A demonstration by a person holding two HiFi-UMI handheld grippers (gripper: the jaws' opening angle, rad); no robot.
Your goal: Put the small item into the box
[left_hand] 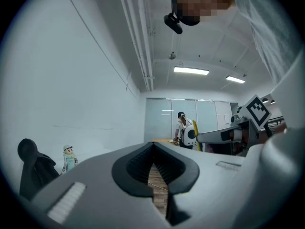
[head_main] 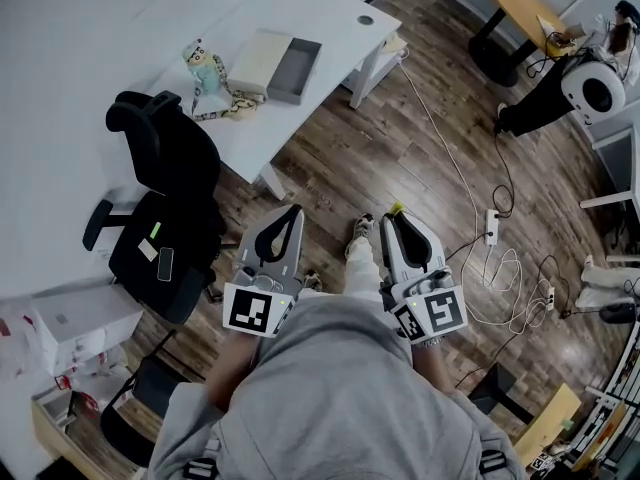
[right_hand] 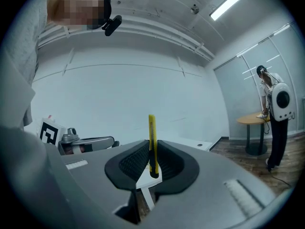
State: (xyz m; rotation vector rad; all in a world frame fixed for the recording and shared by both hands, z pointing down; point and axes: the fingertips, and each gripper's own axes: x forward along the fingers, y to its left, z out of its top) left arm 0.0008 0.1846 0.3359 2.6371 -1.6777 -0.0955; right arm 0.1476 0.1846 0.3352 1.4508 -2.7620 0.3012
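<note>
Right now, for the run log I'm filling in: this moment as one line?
left gripper: shut, empty | right gripper: shut on yellow utility knife | box: open on white table, apart from both grippers

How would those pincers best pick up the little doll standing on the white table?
Likely round its body, below the head, coming in level from the side: the doll stands upright on the table. The left gripper, shut and empty, is free; the right gripper holds a yellow cutter.

Yellow cutter stands upright in right hand-held gripper; open grey box on table.
</note>
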